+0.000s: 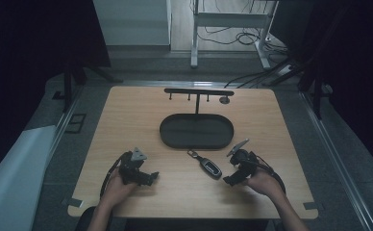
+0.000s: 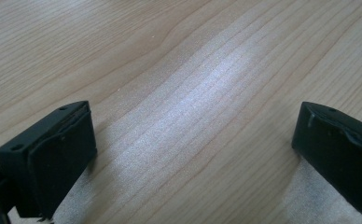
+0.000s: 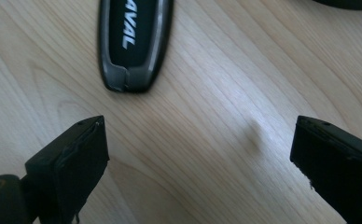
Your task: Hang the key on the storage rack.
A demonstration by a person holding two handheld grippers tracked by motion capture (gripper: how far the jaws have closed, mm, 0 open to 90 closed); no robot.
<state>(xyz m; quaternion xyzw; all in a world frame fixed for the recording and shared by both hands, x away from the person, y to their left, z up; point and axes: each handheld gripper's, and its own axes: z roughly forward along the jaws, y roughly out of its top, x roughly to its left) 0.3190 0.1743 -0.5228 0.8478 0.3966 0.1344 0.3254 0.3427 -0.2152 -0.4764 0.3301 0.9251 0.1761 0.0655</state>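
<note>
Resting on wooden table (image 1: 127,110): black oval tray (image 1: 196,131) with hook stand (image 1: 198,92) behind it, then car key fob (image 1: 210,167) on bare wood just in front of tray. Fob's long axis runs diagonal, ring end toward tray. Right gripper (image 1: 229,181) nearer, just right of fob; in right gripper view fob (image 3: 135,42) lies ahead, off left jaw, outside gap. Jaws wide apart, nothing between. Left gripper (image 1: 152,177) farther off at left, jaws spread wide over bare wood, holding nothing.

tray (image 1: 175,137): black, oval | rack (image 1: 198,91): behind tray, hooks apparently bare
</note>
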